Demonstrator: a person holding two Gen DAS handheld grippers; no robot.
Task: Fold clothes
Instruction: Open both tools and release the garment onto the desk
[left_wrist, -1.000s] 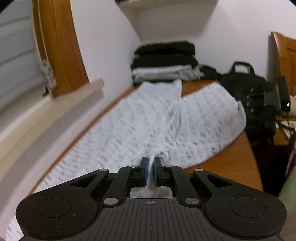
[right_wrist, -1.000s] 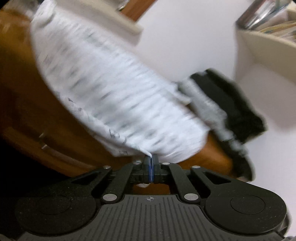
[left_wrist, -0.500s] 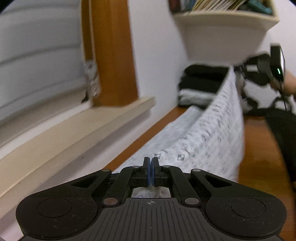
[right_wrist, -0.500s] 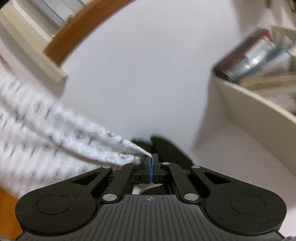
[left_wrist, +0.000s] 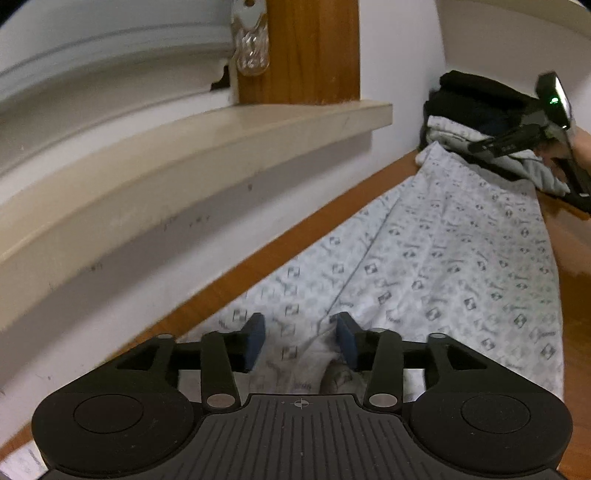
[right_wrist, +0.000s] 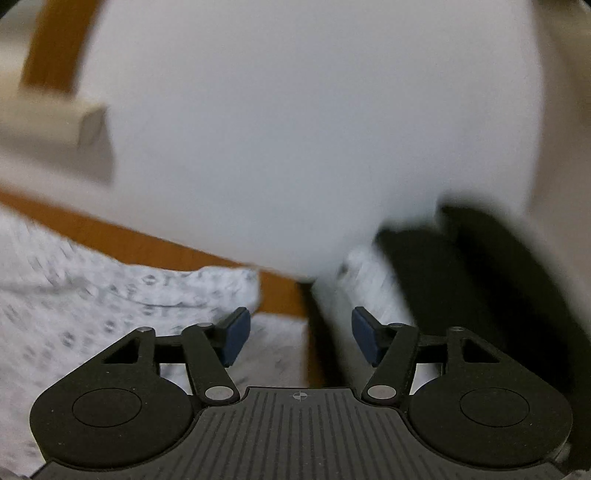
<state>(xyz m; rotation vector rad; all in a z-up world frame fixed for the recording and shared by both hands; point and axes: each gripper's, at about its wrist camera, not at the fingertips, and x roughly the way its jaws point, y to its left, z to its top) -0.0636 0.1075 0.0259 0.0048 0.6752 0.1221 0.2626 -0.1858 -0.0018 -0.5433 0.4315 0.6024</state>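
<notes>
Left wrist view: left tongs (left_wrist: 300, 341) have just been opening; the blue pads stand apart with the patterned garment (left_wrist: 443, 266) lying slack between and beneath them, neither pad pressing on it. The garment lies as a long doubled strip along the counter's (left_wrist: 280, 251) wall-side edge, under the window sill (left_wrist: 207, 147), running toward the far corner where a stack of folded clothes (left_wrist: 469, 110) sits. A seam line runs down its length. Judgement: cloth was let go here so that the fold settles flat on the counter. Right tongs (left_wrist: 517, 144) show at the far end of the strip, in front of the stack; their state is not clear from this angle.

Right wrist view (blurred): right tongs (right_wrist: 300, 341) have also just been opening; pads well apart, nothing clamped. The garment's far end (right_wrist: 110, 314) lies below and left of them on the counter (right_wrist: 280, 291); the dark and pale stack (right_wrist: 461, 280) is just to the right. Judgement: both ends released together, so the lengthwise fold looks finished; a crosswise fold probably remains.
</notes>
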